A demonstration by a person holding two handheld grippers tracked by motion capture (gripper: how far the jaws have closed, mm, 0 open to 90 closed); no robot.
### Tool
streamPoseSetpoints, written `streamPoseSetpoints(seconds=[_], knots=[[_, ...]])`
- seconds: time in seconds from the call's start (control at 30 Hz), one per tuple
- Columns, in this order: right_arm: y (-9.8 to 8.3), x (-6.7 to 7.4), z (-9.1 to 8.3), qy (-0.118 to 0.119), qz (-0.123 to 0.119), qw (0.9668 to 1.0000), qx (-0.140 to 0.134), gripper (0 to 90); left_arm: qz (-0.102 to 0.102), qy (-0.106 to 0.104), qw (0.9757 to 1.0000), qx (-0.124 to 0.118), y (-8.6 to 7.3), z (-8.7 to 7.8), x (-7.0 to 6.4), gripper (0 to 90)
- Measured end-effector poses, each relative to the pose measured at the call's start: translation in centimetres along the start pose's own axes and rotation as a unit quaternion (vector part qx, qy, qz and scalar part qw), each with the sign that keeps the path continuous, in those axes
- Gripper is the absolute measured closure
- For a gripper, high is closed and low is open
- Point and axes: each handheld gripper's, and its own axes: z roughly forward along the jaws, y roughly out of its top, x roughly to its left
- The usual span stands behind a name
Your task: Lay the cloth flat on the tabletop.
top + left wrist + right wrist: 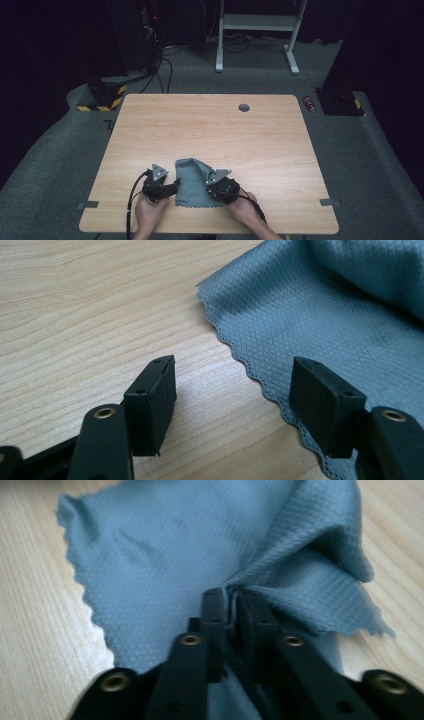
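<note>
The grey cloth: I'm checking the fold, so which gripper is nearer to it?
Right. The right gripper is shut on the grey cloth; the left gripper stands open at its scalloped edge.

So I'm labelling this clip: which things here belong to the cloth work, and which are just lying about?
In the job:
- grey cloth, pinched and bunched
- right gripper, shut on it
- left gripper, open at its scalloped edge
- table under it

Lying about:
- small red thing on the floor
- white frame behind
</note>
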Motion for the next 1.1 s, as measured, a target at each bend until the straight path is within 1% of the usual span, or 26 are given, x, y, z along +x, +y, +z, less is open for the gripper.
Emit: streamPoseSetpoints(seconds=[0.03, 0.07, 0.1, 0.13, 0.17, 0.2, 0.23, 0.27, 0.33, 0.37, 0.4, 0.47, 0.5, 0.53, 0.57, 0.63, 0.67, 0.7, 0.73, 0.77, 0.83, 0.9, 0.93, 1.0, 1.07, 1.1], knots=[[0.0, 0.0, 0.0, 0.0, 0.0, 1.0, 0.0, 76.9, 0.0, 0.0, 1.0, 0.0, 0.0, 0.0, 0.0, 35.1], [0.0, -0.3, -0.3, 0.011, 0.019, 0.9997, -0.006, 74.4, 0.0, 0.0, 1.0, 0.0, 0.0, 0.0, 0.0, 35.1], [0.0, -0.3, -0.3, 0.011, 0.019, 0.9997, -0.006, 74.4, 0.0, 0.0, 1.0, 0.0, 0.0, 0.0, 0.0, 35.1], [0.1, -0.9, -1.2, 0.008, 0.033, 0.9991, -0.024, 72.9, 0.0, 0.0, 1.0, 0.0, 0.0, 0.0, 0.0, 35.0], [0.1, -1.2, -1.5, 0.004, 0.041, 0.9987, -0.032, 72.6, 0.0, 0.0, 1.0, 0.0, 0.0, 0.0, 0.0, 35.0], [0.1, -1.2, -1.5, 0.004, 0.041, 0.9987, -0.032, 72.6, 0.0, 0.0, 1.0, 0.0, 0.0, 0.0, 0.0, 35.0], [0.2, -1.6, -2.0, -0.002, 0.05, 0.9979, -0.041, 72.1, 0.0, 0.0, 1.0, 0.0, 0.0, 0.0, 0.0, 35.0], [0.3, -2.6, -3.0, -0.016, 0.079, 0.9953, -0.054, 71.6, 0.001, 0.0, 1.0, 0.0, 0.0, 0.0, 0.0, 35.0], [0.4, -3.4, -3.5, -0.028, 0.096, 0.9932, -0.059, 70.0, 0.0, 0.0, 1.0, 0.0, 0.0, 0.0, 0.0, 35.0], [0.4, -3.4, -3.5, -0.028, 0.096, 0.9932, -0.059, 70.0, 0.0, 0.0, 1.0, 0.0, 0.0, 0.0, 0.0, 35.0], [0.6, -4.3, -3.6, -0.04, 0.115, 0.9911, -0.053, 69.1, 0.0, -0.001, 1.0, 0.0, 0.0, 0.0, 0.0, 34.9], [0.6, -4.6, -3.5, -0.042, 0.118, 0.9906, -0.054, 69.1, 0.0, -0.001, 1.0, 0.0, 0.0, 0.0, 0.0, 34.9], [0.7, -5.3, -3.1, -0.047, 0.14, 0.988, -0.048, 69.0, 0.001, -0.001, 1.0, 0.0, 0.0, 0.0, 0.0, 34.8], [0.7, -5.3, -3.1, -0.047, 0.14, 0.988, -0.048, 69.0, 0.001, -0.001, 1.0, 0.0, 0.0, 0.0, 0.0, 34.8], [0.8, -5.9, -2.5, -0.048, 0.154, 0.9861, -0.039, 68.9, 0.001, -0.001, 1.0, 0.0, 0.0, 0.0, 0.0, 34.8], [0.8, -6.1, -2.3, -0.048, 0.157, 0.9857, -0.039, 68.9, 0.002, -0.001, 1.0, 0.0, 0.0, 0.0, 0.0, 34.6], [0.8, -6.5, -1.9, -0.046, 0.166, 0.9842, -0.038, 69.0, 0.001, -0.001, 1.0, 0.0, 0.0, 0.0, 0.0, 34.5], [0.8, -6.5, -1.9, -0.046, 0.166, 0.9842, -0.038, 69.0, 0.001, -0.001, 1.0, 0.0, 0.0, 0.0, 0.0, 34.5], [0.9, -6.5, -1.4, -0.041, 0.166, 0.9851, -0.019, 68.9, 0.001, -0.001, 1.0, 0.0, 0.0, 0.0, 0.0, 34.5], [0.9, -6.5, -1.1, -0.039, 0.165, 0.9855, -0.009, 69.3, 0.001, -0.001, 1.0, 0.0, 0.0, 0.0, 0.0, 34.5], [0.8, -6.4, -0.4, -0.036, 0.161, 0.9862, 0.011, 75.4, 0.001, -0.001, 1.0, 0.0, 0.0, 0.0, 0.0, 34.5], [0.8, -6.4, 0.0, -0.034, 0.16, 0.9863, 0.018, 83.8, 0.001, -0.001, 1.0, 0.0, 0.0, 0.0, 0.0, 34.4], [0.9, -6.4, 0.0, -0.036, 0.156, 0.987, 0.017, 86.6, 0.001, -0.001, 1.0, 0.0, 0.0, 0.0, 0.0, 34.4], [1.1, -6.3, 0.0, -0.038, 0.151, 0.9878, 0.014, 87.4, 0.001, -0.001, 1.0, 0.0, 0.0, 0.0, 0.0, 34.4], [1.6, -5.8, -0.6, -0.045, 0.131, 0.9904, -0.003, 87.9, 0.001, -0.002, 1.0, 0.0, 0.0, 0.0, 0.0, 34.2], [1.9, -5.4, -1.1, -0.044, 0.126, 0.991, -0.01, 88.0, 0.002, -0.002, 1.0, 0.0, 0.0, 0.0, 0.0, 34.2]])
